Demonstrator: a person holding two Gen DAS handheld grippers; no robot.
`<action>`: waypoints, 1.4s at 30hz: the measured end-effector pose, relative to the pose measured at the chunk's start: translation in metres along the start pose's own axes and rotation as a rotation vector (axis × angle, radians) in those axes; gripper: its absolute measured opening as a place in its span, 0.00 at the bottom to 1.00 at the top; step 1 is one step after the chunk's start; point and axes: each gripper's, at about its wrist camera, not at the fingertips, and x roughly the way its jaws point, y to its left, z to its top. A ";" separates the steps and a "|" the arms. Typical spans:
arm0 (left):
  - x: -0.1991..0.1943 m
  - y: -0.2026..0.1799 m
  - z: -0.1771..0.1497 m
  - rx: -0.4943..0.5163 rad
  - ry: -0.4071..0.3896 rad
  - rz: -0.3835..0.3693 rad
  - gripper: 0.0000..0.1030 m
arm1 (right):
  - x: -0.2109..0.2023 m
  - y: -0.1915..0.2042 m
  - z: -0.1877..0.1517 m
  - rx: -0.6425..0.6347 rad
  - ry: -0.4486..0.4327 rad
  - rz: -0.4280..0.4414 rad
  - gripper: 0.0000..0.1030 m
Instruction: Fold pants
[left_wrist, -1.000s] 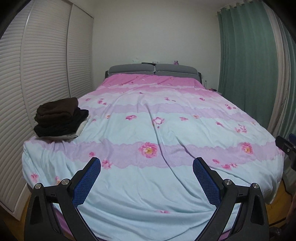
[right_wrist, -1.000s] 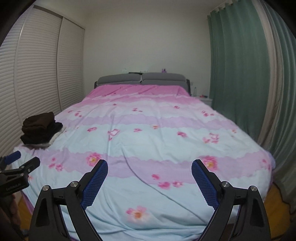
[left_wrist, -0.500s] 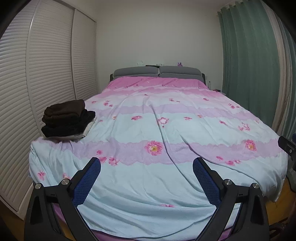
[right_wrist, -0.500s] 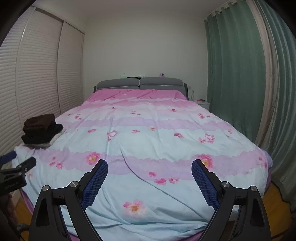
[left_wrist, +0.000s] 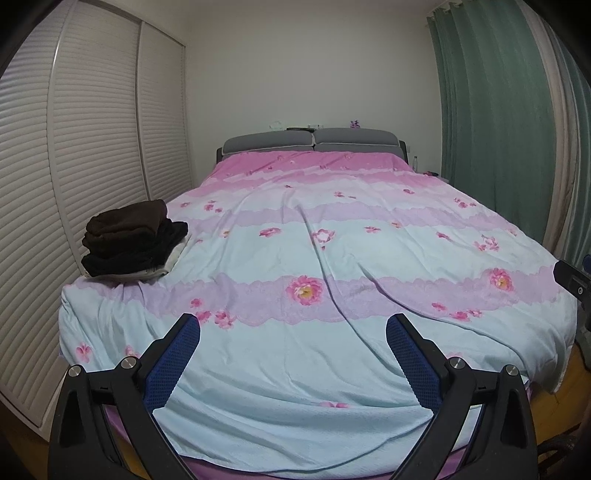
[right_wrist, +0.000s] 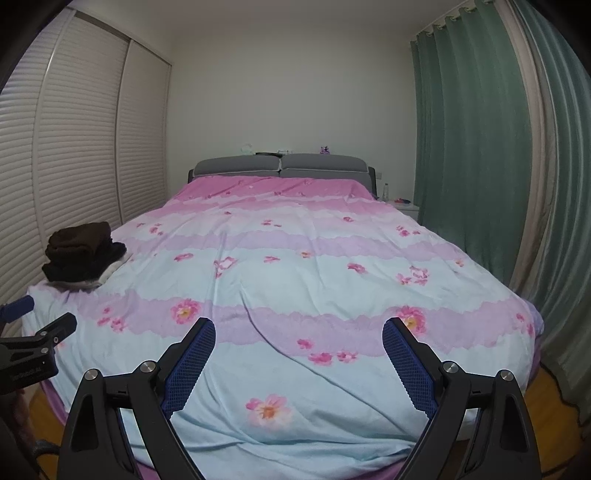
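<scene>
A pile of folded dark garments (left_wrist: 133, 240) lies on the bed's left side: brown on top, black beneath, something white at the bottom; the right wrist view shows the same pile (right_wrist: 83, 254). Both grippers hover over the foot of the bed, well short of the pile. My left gripper (left_wrist: 293, 323) is open, its blue pads wide apart with nothing between them. My right gripper (right_wrist: 299, 326) is also open and holds nothing. In the right wrist view the left gripper (right_wrist: 37, 338) shows at the left edge.
The bed (left_wrist: 332, 362) carries a pink, lilac and pale blue flowered cover and a grey headboard (left_wrist: 314, 140). White slatted wardrobe doors (left_wrist: 74, 147) run along the left. Green curtains (right_wrist: 480, 166) hang on the right, with a small nightstand (right_wrist: 404, 206) beside the headboard.
Both views have drawn back and tilted a little, showing more of the bed's foot and floor. The pile has not moved and both grippers stay open.
</scene>
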 end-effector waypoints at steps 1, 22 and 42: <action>0.000 -0.001 0.000 0.003 -0.001 0.003 1.00 | 0.000 0.000 0.000 -0.001 0.000 -0.001 0.90; 0.002 0.001 -0.003 0.006 -0.002 0.010 1.00 | 0.001 0.001 -0.002 0.000 -0.003 0.003 0.90; 0.001 0.003 -0.001 0.008 -0.001 0.010 1.00 | 0.004 0.002 -0.003 0.003 0.005 0.010 0.90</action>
